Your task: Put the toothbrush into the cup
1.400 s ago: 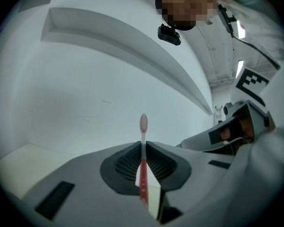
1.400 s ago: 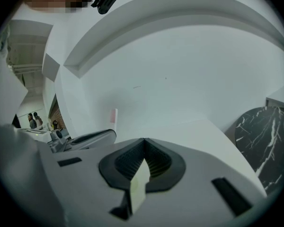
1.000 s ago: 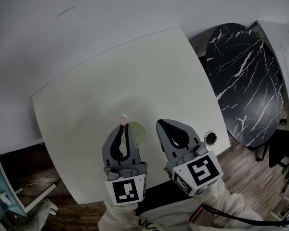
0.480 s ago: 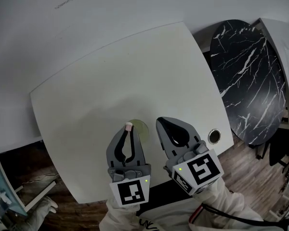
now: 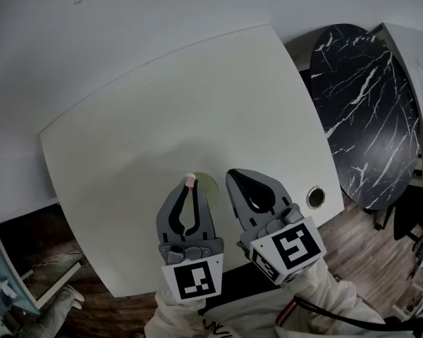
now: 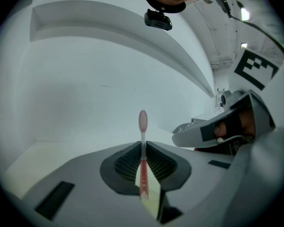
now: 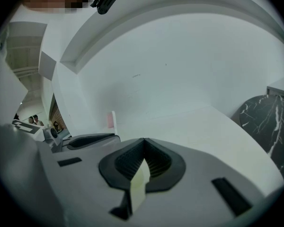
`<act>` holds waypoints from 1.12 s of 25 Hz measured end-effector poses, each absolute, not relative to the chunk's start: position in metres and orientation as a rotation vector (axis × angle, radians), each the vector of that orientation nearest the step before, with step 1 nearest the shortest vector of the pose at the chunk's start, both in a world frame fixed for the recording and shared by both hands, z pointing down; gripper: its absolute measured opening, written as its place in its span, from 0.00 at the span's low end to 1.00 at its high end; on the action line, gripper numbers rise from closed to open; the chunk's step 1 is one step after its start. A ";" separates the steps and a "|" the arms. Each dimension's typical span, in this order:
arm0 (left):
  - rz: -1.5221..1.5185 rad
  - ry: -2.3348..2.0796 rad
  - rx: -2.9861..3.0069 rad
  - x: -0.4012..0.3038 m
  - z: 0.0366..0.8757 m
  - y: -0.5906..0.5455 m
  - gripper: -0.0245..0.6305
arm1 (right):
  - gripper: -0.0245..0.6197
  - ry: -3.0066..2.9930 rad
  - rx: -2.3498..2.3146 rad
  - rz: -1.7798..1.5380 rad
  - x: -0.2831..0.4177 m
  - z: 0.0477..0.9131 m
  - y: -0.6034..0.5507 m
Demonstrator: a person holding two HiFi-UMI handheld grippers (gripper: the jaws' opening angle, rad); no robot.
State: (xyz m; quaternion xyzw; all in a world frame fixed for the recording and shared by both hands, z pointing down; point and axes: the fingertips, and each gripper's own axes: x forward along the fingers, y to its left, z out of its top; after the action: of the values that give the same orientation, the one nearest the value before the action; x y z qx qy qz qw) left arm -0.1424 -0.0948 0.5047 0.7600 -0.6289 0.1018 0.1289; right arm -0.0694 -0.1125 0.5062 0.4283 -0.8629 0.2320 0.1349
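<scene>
My left gripper is shut on a pink toothbrush. The handle is pinched between the pads and the bristle head stands out past the tips. In the head view the brush head sits at the left rim of the pale green cup, which stands on the cream table between the two grippers. My right gripper hovers just right of the cup with its jaws together and nothing between them. The cup is hidden in both gripper views. The right gripper view shows the brush head at its left.
A round hole is set in the table near its right front edge. A black marble table stands to the right, with wooden floor below. A white wall runs behind the cream table.
The left gripper has tilted a little, bringing the brush head back to the cup's rim. The right gripper has stayed put. The head view has shifted slightly.
</scene>
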 end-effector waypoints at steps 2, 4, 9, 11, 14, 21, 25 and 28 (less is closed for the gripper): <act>0.300 -1.831 2.203 -0.142 0.505 -0.096 0.10 | 0.05 -2.498 1.242 0.676 -0.068 0.507 -0.112; 0.302 -1.829 2.198 -0.141 0.505 -0.096 0.10 | 0.05 -2.498 1.244 0.677 -0.067 0.507 -0.111; 0.316 -1.813 2.203 -0.138 0.503 -0.096 0.10 | 0.05 -2.503 1.240 0.675 -0.067 0.503 -0.110; 0.319 -1.814 2.203 -0.137 0.501 -0.095 0.10 | 0.05 -2.506 1.239 0.672 -0.067 0.501 -0.108; 0.323 -1.814 2.204 -0.135 0.499 -0.094 0.10 | 0.05 -2.510 1.241 0.671 -0.064 0.498 -0.105; 0.313 -1.836 2.203 -0.135 0.485 -0.090 0.10 | 0.05 -2.528 1.241 0.659 -0.058 0.485 -0.102; 0.303 -1.849 2.197 -0.138 0.471 -0.087 0.10 | 0.05 -2.546 1.237 0.637 -0.055 0.470 -0.101; 0.303 -1.855 2.196 -0.141 0.460 -0.085 0.10 | 0.05 -2.564 1.231 0.618 -0.055 0.456 -0.101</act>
State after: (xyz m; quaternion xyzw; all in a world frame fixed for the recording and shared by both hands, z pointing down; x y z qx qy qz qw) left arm -0.1406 -0.0847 0.4603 0.7537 -0.6368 0.1041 0.1253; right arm -0.0553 -0.1006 0.4561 0.4200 -0.8751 0.2108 0.1153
